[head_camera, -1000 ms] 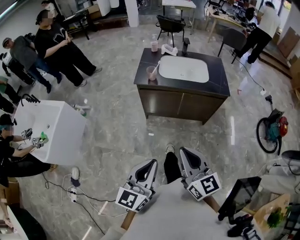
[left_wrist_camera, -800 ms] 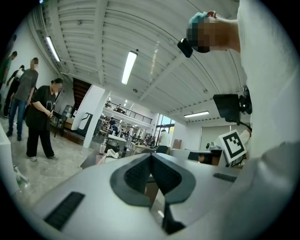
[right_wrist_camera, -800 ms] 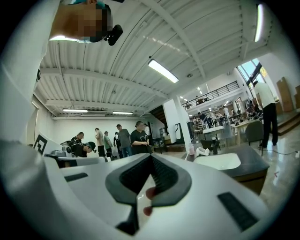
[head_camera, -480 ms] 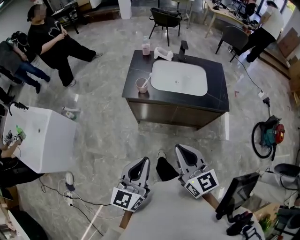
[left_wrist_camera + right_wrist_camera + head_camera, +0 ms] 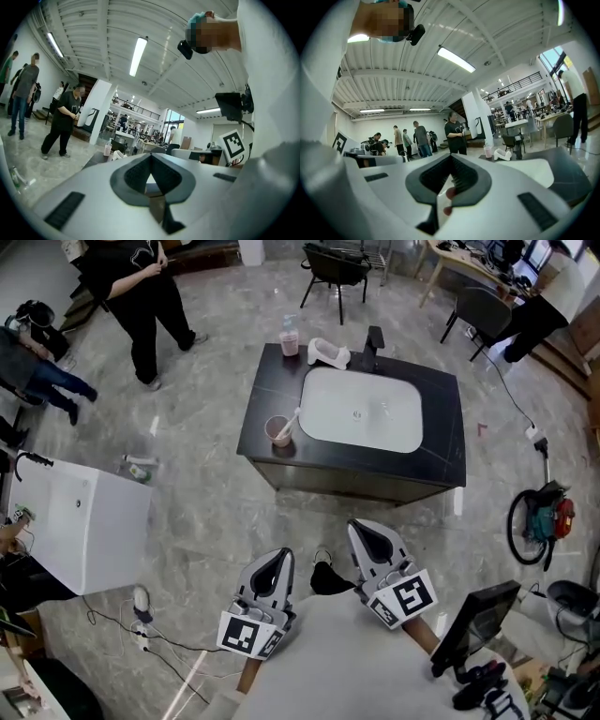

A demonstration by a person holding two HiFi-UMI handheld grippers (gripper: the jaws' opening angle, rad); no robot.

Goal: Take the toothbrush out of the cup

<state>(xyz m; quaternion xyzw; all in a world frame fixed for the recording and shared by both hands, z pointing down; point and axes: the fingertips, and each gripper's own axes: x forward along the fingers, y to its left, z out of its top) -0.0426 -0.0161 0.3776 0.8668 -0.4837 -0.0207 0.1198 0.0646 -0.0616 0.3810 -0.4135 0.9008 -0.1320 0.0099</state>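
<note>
Standing at the near-left corner of the vanity's black countertop, the pink cup has the toothbrush in it, the handle leaning out over the rim toward the white basin set into that countertop. Along the countertop's far edge stand a pink bottle, a white object that I can't identify and a black faucet.

Both tongs are well short of the vanity, out over the grey floor on its near side, tips pointing toward it. The left gripper is lined up roughly with the cup's corner. In its own view its jaws meet at the tip with nothing between them. The right gripper sits just beside it and slightly nearer the vanity. Its jaws are likewise pressed together and empty.

Beyond the vanity's far-left corner, a person in black stands on the floor.
</note>
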